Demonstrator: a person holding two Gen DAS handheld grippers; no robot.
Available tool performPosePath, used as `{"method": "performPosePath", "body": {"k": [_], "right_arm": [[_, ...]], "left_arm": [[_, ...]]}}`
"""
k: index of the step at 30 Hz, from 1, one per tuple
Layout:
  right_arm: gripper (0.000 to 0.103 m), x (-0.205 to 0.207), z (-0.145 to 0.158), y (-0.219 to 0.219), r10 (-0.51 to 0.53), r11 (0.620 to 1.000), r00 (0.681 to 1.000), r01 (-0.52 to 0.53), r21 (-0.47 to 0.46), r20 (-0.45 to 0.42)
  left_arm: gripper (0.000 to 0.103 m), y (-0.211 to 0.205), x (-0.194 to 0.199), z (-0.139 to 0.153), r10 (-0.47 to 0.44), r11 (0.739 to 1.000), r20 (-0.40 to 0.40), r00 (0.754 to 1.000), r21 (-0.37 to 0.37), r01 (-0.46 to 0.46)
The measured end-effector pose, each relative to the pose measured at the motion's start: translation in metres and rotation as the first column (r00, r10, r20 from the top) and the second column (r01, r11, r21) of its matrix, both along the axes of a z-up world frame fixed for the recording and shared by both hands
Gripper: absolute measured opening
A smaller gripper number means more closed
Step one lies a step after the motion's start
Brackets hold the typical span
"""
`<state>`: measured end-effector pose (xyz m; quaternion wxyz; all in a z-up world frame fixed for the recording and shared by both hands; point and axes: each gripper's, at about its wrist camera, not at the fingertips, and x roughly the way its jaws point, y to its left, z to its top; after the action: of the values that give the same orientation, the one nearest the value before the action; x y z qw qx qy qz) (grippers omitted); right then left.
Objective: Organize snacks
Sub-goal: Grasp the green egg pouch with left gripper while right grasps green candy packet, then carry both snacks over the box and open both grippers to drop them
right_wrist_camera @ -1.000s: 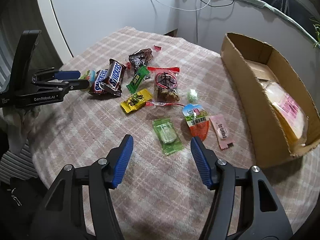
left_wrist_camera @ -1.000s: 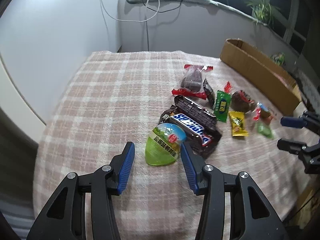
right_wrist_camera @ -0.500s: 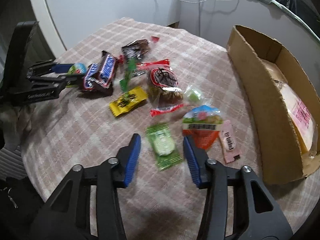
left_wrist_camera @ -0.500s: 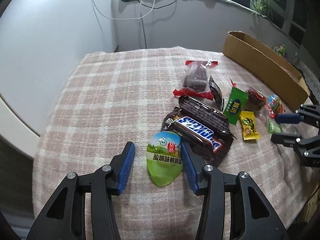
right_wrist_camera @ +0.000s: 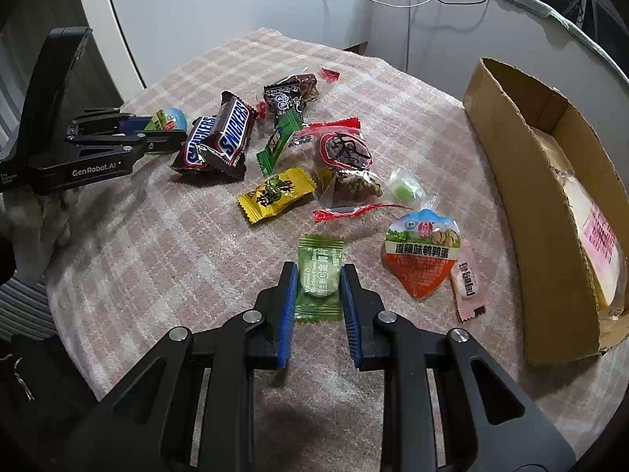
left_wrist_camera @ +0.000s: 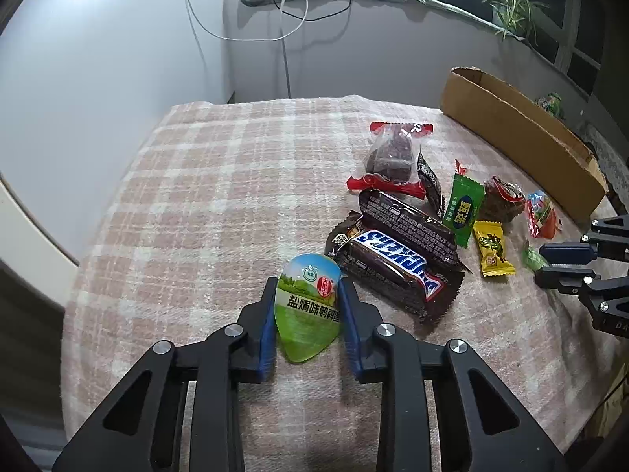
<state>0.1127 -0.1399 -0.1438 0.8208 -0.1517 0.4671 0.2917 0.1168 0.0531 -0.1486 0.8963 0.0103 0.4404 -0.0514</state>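
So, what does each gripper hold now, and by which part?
The left gripper is closing on the green egg-shaped pack, at its two side edges. The right gripper is closing on the green candy, across its middle.

Left hand-held gripper (left_wrist_camera: pixel 306 312) angled down twd tabletop, jaws being closed w/ a packet between. Right hand-held gripper (right_wrist_camera: pixel 317 292) likewise angled down, jaws being closed.

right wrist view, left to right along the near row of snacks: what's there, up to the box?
light green candy with the right gripper closing on it → orange-bottomed egg pack → pink sachet → cardboard box.
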Motion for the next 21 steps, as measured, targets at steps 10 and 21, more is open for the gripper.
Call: {"method": "performPosePath", "body": {"k": [10, 21], "right_arm": [[0.022, -0.008, 0.017, -0.013, -0.039, 0.998, 0.999, 0.037, 0.053, 0.024], [0.022, -0.004, 0.068, -0.048, -0.12, 0.986, 0.987, 0.106, 0.132, 0.105]], "left_arm": [[0.024, 0.007, -0.009, 0.007, 0.02, 0.999, 0.018, 1.0, -0.048, -0.019], [0.024, 0.0, -0.015, 0.049, 0.007, 0.989, 0.094, 0.996, -0.149, 0.007]]}}
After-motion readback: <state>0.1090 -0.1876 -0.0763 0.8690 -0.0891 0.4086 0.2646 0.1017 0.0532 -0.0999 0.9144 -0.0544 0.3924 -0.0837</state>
